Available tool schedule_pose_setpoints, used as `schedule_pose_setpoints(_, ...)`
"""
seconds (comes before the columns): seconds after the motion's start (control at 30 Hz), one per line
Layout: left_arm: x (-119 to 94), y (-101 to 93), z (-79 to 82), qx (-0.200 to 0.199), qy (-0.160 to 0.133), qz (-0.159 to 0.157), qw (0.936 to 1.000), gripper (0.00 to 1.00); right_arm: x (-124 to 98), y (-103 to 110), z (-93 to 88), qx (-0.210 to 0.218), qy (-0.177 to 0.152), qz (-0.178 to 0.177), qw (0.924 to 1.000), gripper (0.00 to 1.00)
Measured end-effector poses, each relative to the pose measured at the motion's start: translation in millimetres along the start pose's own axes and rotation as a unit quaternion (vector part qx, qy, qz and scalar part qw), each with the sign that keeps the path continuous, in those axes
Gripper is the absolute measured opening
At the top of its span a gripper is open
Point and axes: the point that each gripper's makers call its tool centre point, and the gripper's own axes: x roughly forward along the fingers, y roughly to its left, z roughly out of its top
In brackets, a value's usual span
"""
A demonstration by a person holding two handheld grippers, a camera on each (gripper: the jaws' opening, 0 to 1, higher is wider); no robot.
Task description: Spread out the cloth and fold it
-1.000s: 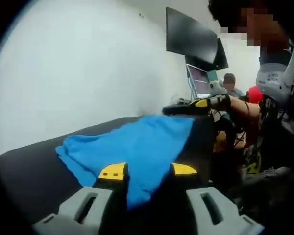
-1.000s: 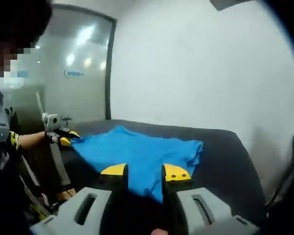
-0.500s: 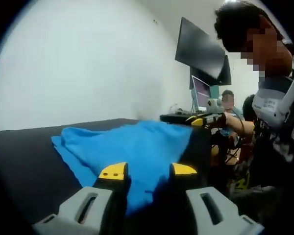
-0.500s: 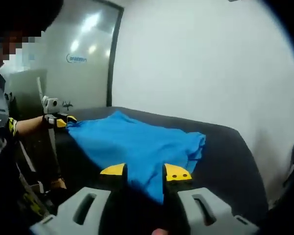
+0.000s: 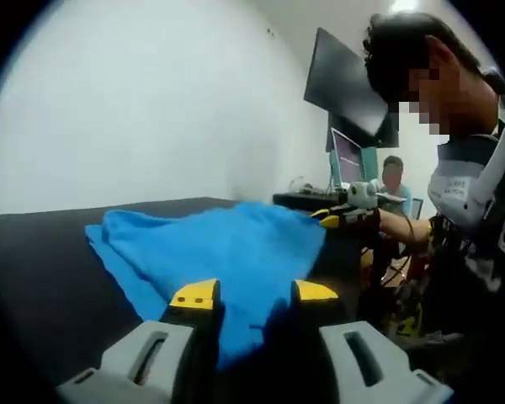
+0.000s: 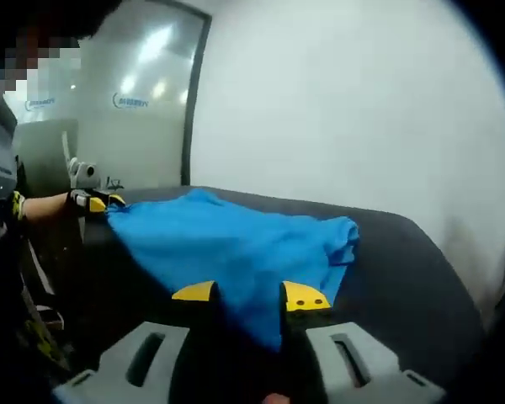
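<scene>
Left gripper view: the left gripper (image 5: 252, 295) has its yellow-tipped jaws closed on the near corner of the blue cloth (image 5: 223, 252), which spreads away over a dark table (image 5: 42, 269). At the cloth's right-hand corner the right gripper (image 5: 341, 217) grips the fabric, with the person (image 5: 471, 210) standing just behind it and blocking that side. Beyond are a wall-mounted dark screen (image 5: 345, 84), a lit monitor (image 5: 345, 156) and a second seated person (image 5: 394, 175). A white wall (image 5: 135, 101) runs behind the table's far edge

In the right gripper view the right gripper (image 6: 248, 296) likewise clamps a near corner of the cloth (image 6: 236, 244), and the left gripper (image 6: 97, 202) pinches the opposite corner at the left. The cloth's far right end is bunched into folds. Bare table (image 6: 404, 269) lies open to the right; a glass door (image 6: 126, 109) stands far left
</scene>
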Motion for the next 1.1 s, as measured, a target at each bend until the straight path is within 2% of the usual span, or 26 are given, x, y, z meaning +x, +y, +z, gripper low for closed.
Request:
schedule_pose_setpoints(0.13, 4, 0.5, -3.4, -0.012, 0.013, 0.001, 0.9998, 0.32, -2, -3, 0.6, 0.01, -0.005, 0.001, 0.9999, 0.25)
schedule_pose_setpoints(0.37, 4, 3.4, -0.5, -0.008, 0.004, 0.022, 0.9997, 0.32, 1, 4, -7.1, -0.046, 0.021, 0.007, 0.9987, 0.25)
schedule_pose_setpoints(0.5, 3, 9.3, 1.0, -0.011, 0.001, 0.036, 0.9993, 0.32, 0, 4, -5.3, -0.045, 0.016, 0.009, 0.9988, 0.25)
schedule_pose_setpoints(0.63, 2, 10.2, -1.7, -0.012, 0.01, 0.035, 0.9993, 0.32, 0, 4, -3.6, -0.044, 0.011, 0.009, 0.9989, 0.25)
schedule_pose_setpoints(0.83, 2, 10.7, -0.1, -0.017, 0.007, 0.041, 0.999, 0.32, 0, 5, -4.1, -0.042, 0.013, 0.005, 0.999, 0.25)
schedule_pose_setpoints(1.1, 2, 2.6, -2.0, -0.017, 0.013, 0.015, 0.9997, 0.33, 4, 3, -8.1, -0.037, 0.029, 0.004, 0.9989, 0.25)
